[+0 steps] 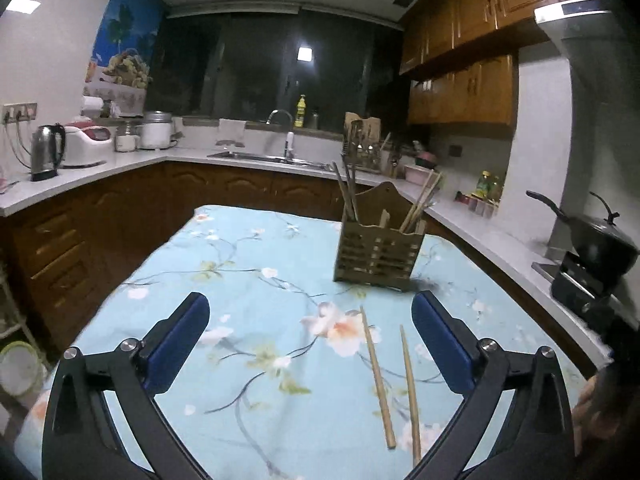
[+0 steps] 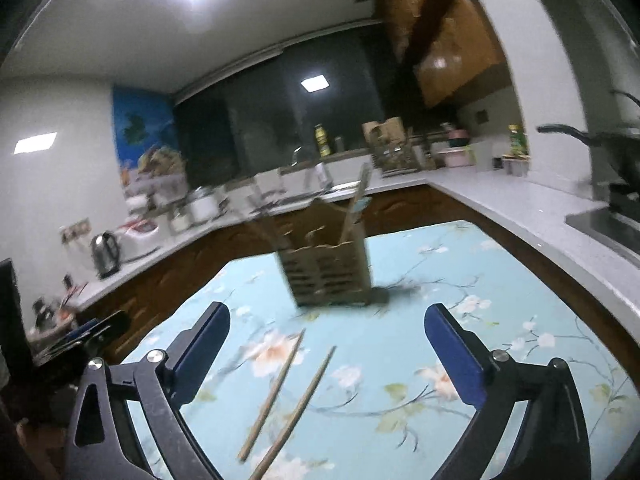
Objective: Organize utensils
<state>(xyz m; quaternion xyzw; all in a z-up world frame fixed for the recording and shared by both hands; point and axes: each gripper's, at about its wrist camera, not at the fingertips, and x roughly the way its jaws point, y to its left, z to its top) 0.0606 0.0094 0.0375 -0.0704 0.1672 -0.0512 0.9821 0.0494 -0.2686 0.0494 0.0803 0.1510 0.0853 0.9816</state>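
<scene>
Left gripper (image 1: 310,320), bottom of the left wrist view: blue-padded fingers (image 1: 178,344) spread wide, nothing between the pads. Two loose wooden chopsticks (image 1: 378,376) lie flat on the cloth in the lower right centre of that frame, just inside the right-hand finger, roughly parallel, a small gap between them, tips pointing up-frame. A bit of a hand (image 1: 592,412) shows at the right edge.

Right gripper (image 2: 326,328), bottom of the right wrist view: jaws also wide apart and empty. The same pair of chopsticks (image 2: 276,388) shows slanted in the lower centre, between the fingers in the picture but flat on the cloth, pads clear of them. This frame is blurred by motion.

Beyond the chopsticks, centre frame in both views: slatted wooden utensil holder (image 1: 378,252) standing upright on the table, with several chopsticks and sticks leaning out of its compartments. Which compartment holds which I cannot tell.

Table covered with a light blue floral tablecloth (image 1: 240,280).

Further out: grey L-shaped countertop (image 1: 120,164), steel kettle (image 1: 46,152) at far left, sink with faucet (image 1: 284,132) upper centre, black pot (image 1: 600,240) at right edge.
</scene>
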